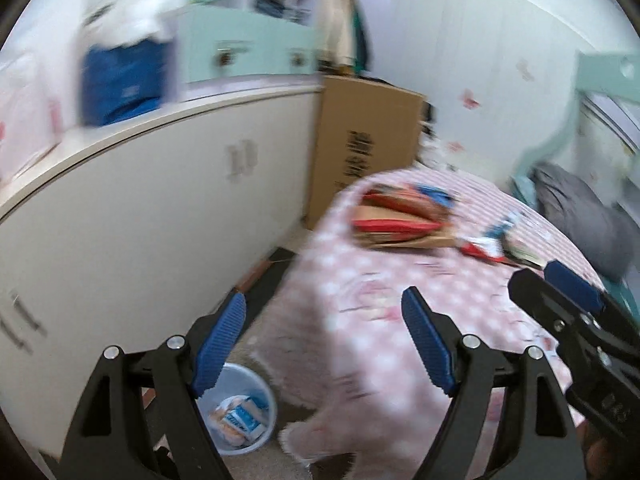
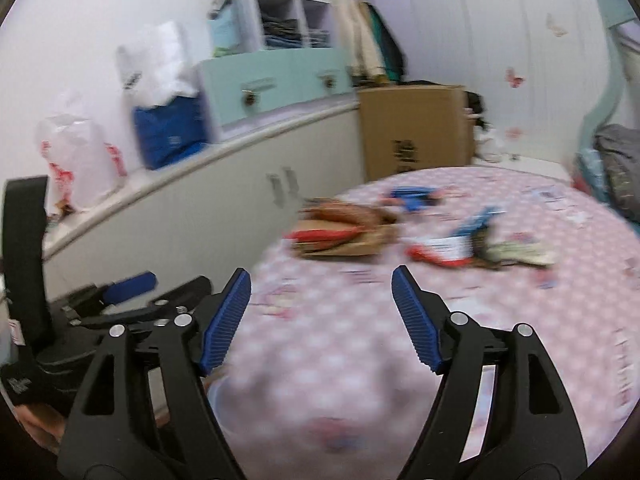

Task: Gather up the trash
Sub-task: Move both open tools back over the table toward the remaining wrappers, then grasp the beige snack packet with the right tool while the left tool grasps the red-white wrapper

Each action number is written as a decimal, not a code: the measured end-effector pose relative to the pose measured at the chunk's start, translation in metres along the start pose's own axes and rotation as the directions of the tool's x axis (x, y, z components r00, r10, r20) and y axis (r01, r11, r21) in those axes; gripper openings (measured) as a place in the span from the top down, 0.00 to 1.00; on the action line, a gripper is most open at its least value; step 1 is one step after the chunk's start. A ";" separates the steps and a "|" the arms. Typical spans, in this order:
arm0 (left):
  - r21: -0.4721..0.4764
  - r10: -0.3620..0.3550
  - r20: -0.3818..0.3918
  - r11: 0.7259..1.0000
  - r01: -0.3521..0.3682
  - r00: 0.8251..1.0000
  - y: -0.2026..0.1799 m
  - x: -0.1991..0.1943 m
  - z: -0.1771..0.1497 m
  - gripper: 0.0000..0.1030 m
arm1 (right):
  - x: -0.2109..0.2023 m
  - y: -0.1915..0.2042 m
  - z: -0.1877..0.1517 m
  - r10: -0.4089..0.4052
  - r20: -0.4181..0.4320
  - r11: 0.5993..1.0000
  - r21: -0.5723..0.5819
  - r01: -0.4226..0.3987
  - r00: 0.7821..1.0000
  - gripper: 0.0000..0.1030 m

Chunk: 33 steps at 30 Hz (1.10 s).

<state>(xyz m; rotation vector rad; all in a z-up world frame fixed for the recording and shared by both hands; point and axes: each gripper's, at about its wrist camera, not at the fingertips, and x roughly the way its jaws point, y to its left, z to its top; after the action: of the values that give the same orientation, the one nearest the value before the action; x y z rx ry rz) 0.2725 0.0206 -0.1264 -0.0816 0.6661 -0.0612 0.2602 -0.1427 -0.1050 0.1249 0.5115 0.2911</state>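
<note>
You have flattened red-and-brown wrappers (image 2: 340, 236) lying on the pink bed (image 2: 520, 320), a crumpled blue one (image 2: 414, 196) just beyond, and a red, white and blue packet (image 2: 452, 246) beside them. In your white bin (image 1: 240, 412) on the floor sits an orange-and-blue packet (image 1: 240, 420).

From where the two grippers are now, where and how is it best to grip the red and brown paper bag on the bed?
Probably the near edge of the paper bag. It lies flat on the pink bedspread, its long side across the view, so come from the near side, low, one of the fingers of the right gripper sliding under. Blur hides any folds.
</note>
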 end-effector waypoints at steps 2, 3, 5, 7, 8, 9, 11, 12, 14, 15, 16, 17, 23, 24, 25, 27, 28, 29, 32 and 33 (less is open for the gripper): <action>0.048 -0.042 -0.021 0.998 0.043 0.999 -0.030 0.011 0.006 0.23 | -0.003 -0.032 0.004 -0.060 -0.021 0.998 -0.008 0.060 0.998 0.29; 0.070 -0.050 -0.034 0.996 0.052 0.998 -0.042 0.015 0.008 0.23 | -0.003 -0.047 0.006 -0.090 -0.044 0.996 -0.012 0.090 0.995 0.29; 0.121 -0.060 -0.054 0.990 0.066 0.997 -0.072 0.027 0.014 0.23 | 0.002 -0.072 0.008 -0.124 -0.082 0.992 -0.011 0.124 0.989 0.29; 0.152 -0.086 -0.090 0.983 0.099 0.992 -0.097 0.042 0.020 0.23 | 0.010 -0.099 0.009 -0.154 -0.137 0.988 -0.017 0.153 0.978 0.28; 0.149 -0.099 -0.118 0.982 0.116 0.988 -0.105 0.049 0.021 0.23 | 0.013 -0.112 0.008 -0.170 -0.154 0.985 -0.021 0.169 0.973 0.28; 0.140 -0.114 -0.142 0.981 0.134 0.983 -0.113 0.058 0.023 0.23 | 0.019 -0.123 0.008 -0.184 -0.180 0.983 -0.034 0.181 0.966 0.28; 0.131 -0.130 -0.182 0.979 0.155 0.975 -0.131 0.077 0.028 0.23 | 0.026 -0.138 0.006 -0.202 -0.211 0.979 -0.058 0.194 0.957 0.28; 0.138 -0.127 -0.191 0.978 0.154 0.973 -0.138 0.085 0.029 0.23 | 0.029 -0.146 0.005 -0.209 -0.218 0.978 -0.070 0.199 0.953 0.28; 0.152 -0.094 -0.186 0.981 0.123 0.978 -0.142 0.097 0.029 0.23 | 0.039 -0.159 0.007 -0.215 -0.248 0.976 -0.099 0.196 0.945 0.28; 0.154 -0.071 -0.186 0.983 0.100 0.980 -0.144 0.103 0.029 0.23 | 0.042 -0.163 0.008 -0.206 -0.254 0.977 -0.100 0.186 0.945 0.27; 0.151 -0.062 -0.186 0.984 0.091 0.981 -0.145 0.108 0.030 0.23 | 0.047 -0.167 0.011 -0.205 -0.257 0.977 -0.115 0.181 0.944 0.27; 0.145 -0.053 -0.190 0.986 0.082 0.980 -0.147 0.113 0.030 0.23 | 0.053 -0.170 0.014 -0.229 -0.266 0.970 -0.142 0.197 0.936 0.26; 0.012 -0.082 -0.236 0.996 0.088 0.968 -0.139 0.133 0.041 0.23 | 0.092 -0.180 0.022 -0.192 -0.344 0.971 -0.204 0.127 0.919 0.24; -0.011 -0.092 -0.232 0.996 0.092 0.968 -0.138 0.134 0.043 0.23 | 0.095 -0.181 0.024 -0.182 -0.348 0.972 -0.205 0.115 0.920 0.24; -0.029 -0.097 -0.234 0.995 0.093 0.967 -0.138 0.137 0.045 0.23 | 0.098 -0.181 0.026 -0.171 -0.347 0.972 -0.211 0.101 0.922 0.24; -0.050 -0.100 -0.256 0.995 0.090 0.962 -0.139 0.145 0.049 0.23 | 0.104 -0.181 0.028 -0.161 -0.350 0.970 -0.227 0.083 0.923 0.24; -0.054 -0.099 -0.268 0.995 0.088 0.958 -0.139 0.149 0.050 0.23 | 0.107 -0.181 0.029 -0.153 -0.359 0.971 -0.229 0.072 0.921 0.24; -0.059 -0.094 -0.277 0.995 0.081 0.956 -0.139 0.151 0.050 0.23 | 0.111 -0.181 0.029 -0.141 -0.374 0.972 -0.227 0.057 0.916 0.24; -0.066 -0.066 -0.279 0.997 0.050 0.958 -0.141 0.157 0.053 0.23 | 0.113 -0.179 0.029 -0.120 -0.385 0.973 -0.227 0.032 0.915 0.30; -0.064 -0.058 -0.281 0.997 0.041 0.958 -0.142 0.159 0.053 0.23 | 0.113 -0.178 0.029 -0.111 -0.387 0.974 -0.224 0.023 0.915 0.34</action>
<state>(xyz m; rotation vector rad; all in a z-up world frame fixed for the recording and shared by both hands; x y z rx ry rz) 0.4254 -0.1313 -0.1688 -0.1472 0.9527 -0.1030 0.4119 -0.2793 -0.1657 -0.1681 0.8832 0.3038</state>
